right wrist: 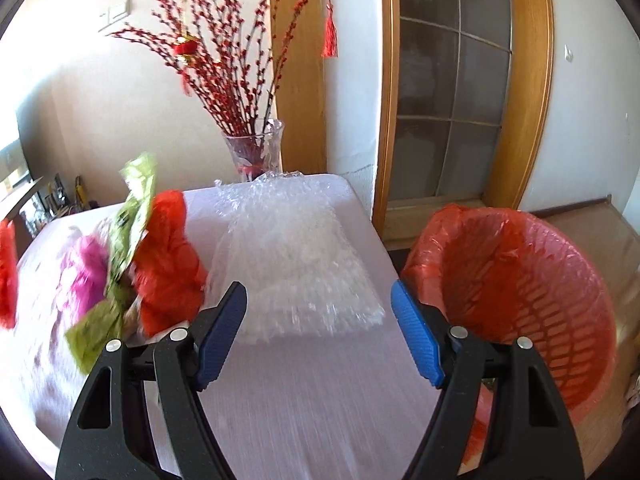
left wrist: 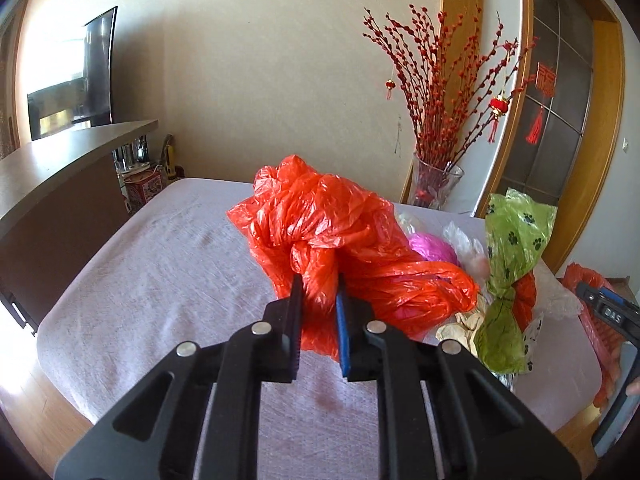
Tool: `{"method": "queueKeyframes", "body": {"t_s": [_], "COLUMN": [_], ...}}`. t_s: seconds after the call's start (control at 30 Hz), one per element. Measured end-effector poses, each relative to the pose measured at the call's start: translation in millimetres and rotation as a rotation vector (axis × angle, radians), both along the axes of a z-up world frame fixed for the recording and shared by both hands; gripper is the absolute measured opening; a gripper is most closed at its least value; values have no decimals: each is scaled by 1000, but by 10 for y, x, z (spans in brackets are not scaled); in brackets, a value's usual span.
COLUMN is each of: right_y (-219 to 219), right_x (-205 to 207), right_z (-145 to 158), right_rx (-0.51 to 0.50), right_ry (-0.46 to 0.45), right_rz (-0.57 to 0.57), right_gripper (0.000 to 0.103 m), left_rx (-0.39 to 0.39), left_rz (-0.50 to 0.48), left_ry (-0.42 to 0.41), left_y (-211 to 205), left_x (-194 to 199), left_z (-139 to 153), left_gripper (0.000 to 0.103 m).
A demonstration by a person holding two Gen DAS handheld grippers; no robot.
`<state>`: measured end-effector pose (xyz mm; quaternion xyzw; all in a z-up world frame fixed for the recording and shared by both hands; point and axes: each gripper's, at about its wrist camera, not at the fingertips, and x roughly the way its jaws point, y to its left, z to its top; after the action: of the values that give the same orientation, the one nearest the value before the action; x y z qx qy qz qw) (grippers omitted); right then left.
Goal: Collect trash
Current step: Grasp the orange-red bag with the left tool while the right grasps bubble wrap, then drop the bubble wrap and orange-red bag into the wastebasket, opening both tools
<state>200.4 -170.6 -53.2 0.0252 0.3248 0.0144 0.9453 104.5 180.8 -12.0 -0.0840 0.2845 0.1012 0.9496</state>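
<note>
the left gripper [left wrist: 319, 292] pinches the red plastic bag [left wrist: 320, 224] (crumpled) on the table [left wrist: 160, 264]. the right gripper [right wrist: 319, 300] gapes, holding nothing, beside the lined bin [right wrist: 520, 280].

Beige wall [left wrist: 280, 80], wooden floor [left wrist: 36, 412] — sunlit, glass-paned door [right wrist: 456, 80]

Both grippers look like the same build: matte black plastic with a slightly speckled finish, each side made of two flat linkage bars with long triangular cutouts near the base. Round silver pivot pins sit at the joints, four showing on the left gripper [left wrist: 319, 292] and four on the right gripper [right wrist: 319, 300]. The fingers [right wrist: 416, 340] carry bright blue ribbed rubber pads on their inner faces. In the left wrist view, the near side edge of the right-hand tool shows a black-and-blue body with small white lettering, too blurred to read.
</note>
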Motion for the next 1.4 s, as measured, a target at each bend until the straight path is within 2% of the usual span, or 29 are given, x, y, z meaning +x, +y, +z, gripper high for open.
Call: {"method": "queueKeyframes", "body": {"t_s": [0.13, 0.37, 0.4, 0.47, 0.5, 0.53, 0.57, 0.6, 0.63, 0.7, 0.83, 0.97, 1.4], "right_y": [42, 177, 198, 192, 186, 189, 198, 211, 220, 188, 11, -176, -792], "right_x": [291, 531, 537, 506, 489, 463, 443, 450, 441, 419, 289, 96, -520], "right_z": [-112, -405, -459, -477, -473, -461, -449, -434, -429, -420, -355, -203, 270], "right_rx": [5, -72, -80, -63, -52, -49, -51, -52, -54, -51, 12, 25, 55], "right_ry": [77, 195, 216, 206, 205, 201, 196, 195, 195, 192, 165, 109, -50], "right_rz": [-15, 8, 23, 31, 40, 53, 64, 72, 79, 84, 74, 49, -65], "right_gripper": [86, 86, 79, 73, 66, 54, 45, 28, 14, 8, 6, 6, 6], "left_rx": [5, 4, 4, 0, -2, -4, -6, -6, -6, -5, 2, 11, 26], "left_rz": [12, 24, 25, 26, 27, 26, 24, 21, 19, 7, -26, -74, -332], "left_ry": [-4, 6, 8, 13, 16, 18, 20, 20, 20, 16, 0, -13, -54], "left_y": [58, 125, 128, 132, 132, 128, 121, 109, 93, 55, -55, -233, -1279], "left_x": [29, 88, 102, 123, 131, 135, 143, 151, 150, 150, 139, 139, 192], "left_z": [36, 26, 20, 4, -2, -11, -17, -17, -12, 6, 74, 131, 307], "left_gripper": [15, 15, 15, 15, 15, 15, 15, 15, 15, 15, 15, 15, 15]}}
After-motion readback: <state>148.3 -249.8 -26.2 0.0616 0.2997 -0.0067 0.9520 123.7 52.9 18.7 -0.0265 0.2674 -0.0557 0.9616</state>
